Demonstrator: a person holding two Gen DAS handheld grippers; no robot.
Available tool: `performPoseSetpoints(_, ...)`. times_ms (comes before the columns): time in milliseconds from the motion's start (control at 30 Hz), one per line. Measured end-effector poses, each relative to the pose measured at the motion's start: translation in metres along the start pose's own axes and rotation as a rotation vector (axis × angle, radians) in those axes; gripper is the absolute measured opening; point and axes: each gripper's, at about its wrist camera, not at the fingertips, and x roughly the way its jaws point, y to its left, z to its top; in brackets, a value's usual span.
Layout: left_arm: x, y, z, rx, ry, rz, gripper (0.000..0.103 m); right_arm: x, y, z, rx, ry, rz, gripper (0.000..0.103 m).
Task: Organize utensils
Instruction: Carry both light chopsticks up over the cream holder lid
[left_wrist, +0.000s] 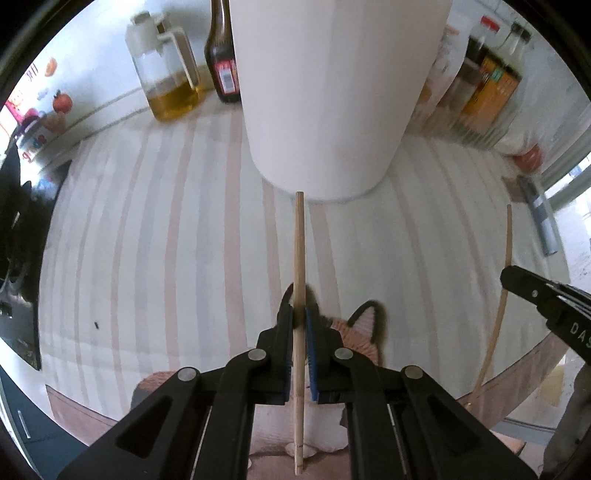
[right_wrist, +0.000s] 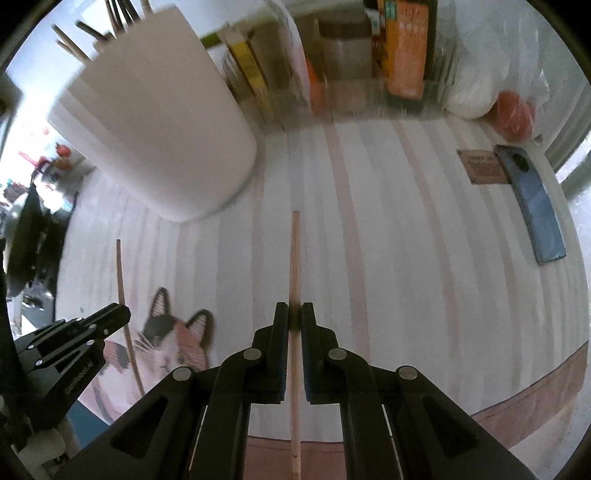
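The left gripper (left_wrist: 299, 317) has its jaws pinched on a slim wooden chopstick (left_wrist: 299, 258), which runs straight out past the fingertips toward the foot of a tall white utensil holder (left_wrist: 332, 92); the right gripper (right_wrist: 294, 317) clamps a second chopstick (right_wrist: 294, 266) the same way, above the striped tablecloth (right_wrist: 406, 258). The holder is a smooth, matt cylinder standing toward the far edge of the round table, and the right wrist view shows dark handles and more sticks (right_wrist: 110, 22) poking from its top. Behind it along the far edge stand a glass oil jug (left_wrist: 166, 74) with a white handle (about a third full of yellow oil), a dark brown bottle (left_wrist: 221, 66) with a red label, and a clear ribbed bin of boxes (right_wrist: 369, 66). Near the right edge lie a blue phone (right_wrist: 532, 206), a small brown card (right_wrist: 480, 166) and a thin plastic bag with something orange inside (right_wrist: 513, 118). A cat-face mat (right_wrist: 170, 347) lies at the near edge, beneath both grippers.
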Motion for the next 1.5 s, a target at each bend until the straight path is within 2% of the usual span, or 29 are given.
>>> performPoseSetpoints(167,-0.025,-0.004,0.004,0.007,-0.059,-0.007,0.004,-0.027,-0.004,0.01,-0.014,-0.059,0.028,0.006)
performPoseSetpoints(500,-0.066,-0.004,0.022,-0.004,-0.166,-0.017,0.004,-0.055,0.01,0.017,-0.033,-0.167,0.053,0.006)
performPoseSetpoints(867,-0.093,-0.005,0.039,-0.009,-0.251,-0.016,0.004,-0.084,0.022,0.033,-0.047,-0.3,0.068,0.006)
performPoseSetpoints(1167,-0.136,0.01,0.055,-0.05,-0.338,-0.018,0.004,-0.119,0.038,0.059,-0.05,-0.396,0.113,0.006)
performPoseSetpoints(1500,-0.208,0.026,0.091,-0.112,-0.485,-0.025,0.004,-0.183,0.074,0.109,-0.104,-0.542,0.178,0.006)
